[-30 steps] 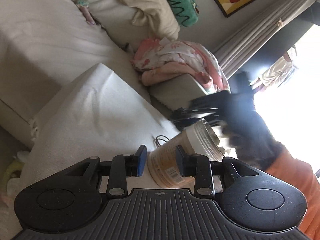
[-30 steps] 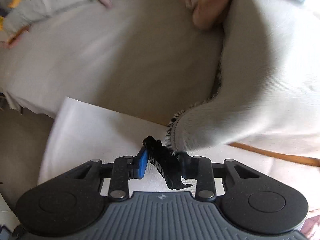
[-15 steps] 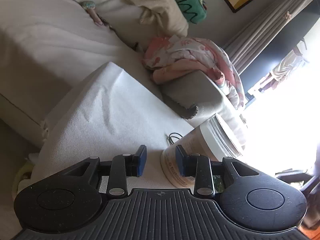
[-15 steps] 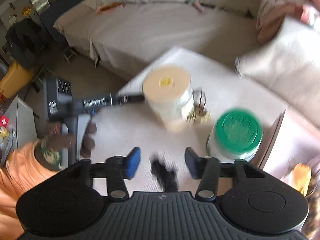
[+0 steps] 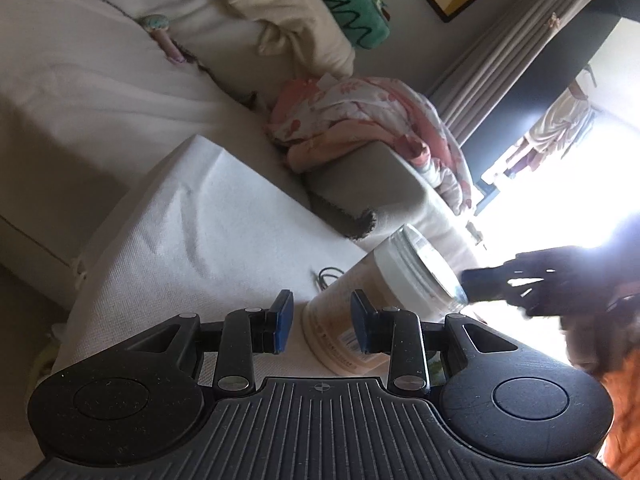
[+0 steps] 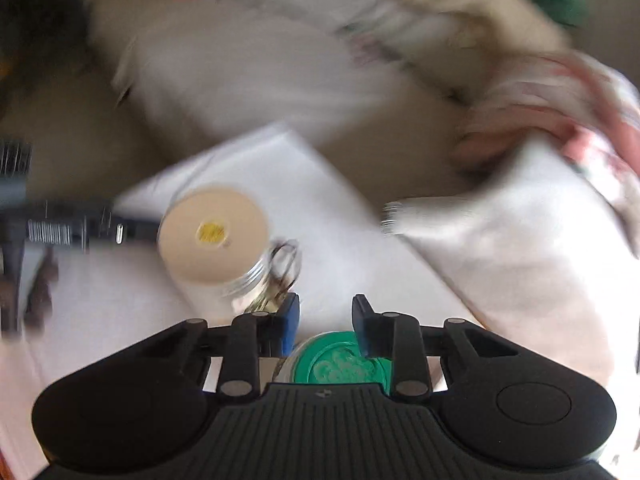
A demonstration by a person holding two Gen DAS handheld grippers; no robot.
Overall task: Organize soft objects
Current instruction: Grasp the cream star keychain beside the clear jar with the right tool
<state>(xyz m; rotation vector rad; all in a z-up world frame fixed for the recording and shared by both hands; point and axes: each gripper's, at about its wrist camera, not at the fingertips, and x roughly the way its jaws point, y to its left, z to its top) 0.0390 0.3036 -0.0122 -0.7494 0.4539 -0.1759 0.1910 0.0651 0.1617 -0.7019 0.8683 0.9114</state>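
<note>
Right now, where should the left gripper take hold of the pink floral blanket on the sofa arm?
Probably at the raised, bunched fold on top of the pink floral blanket, coming down from above. It lies crumpled over the grey sofa arm, so a flat edge is hard to pinch. The left gripper is open and empty, near the jar on the table.

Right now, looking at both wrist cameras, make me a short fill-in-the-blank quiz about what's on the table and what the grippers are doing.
1. The lid of the jar directly below the right gripper is ____ in color.
2. The left gripper holds ____ between its fingers.
3. The beige-lidded jar stands on a ____ tablecloth.
4. The floral blanket is patterned white and ____.

Missing words: green; nothing; white; pink
</note>
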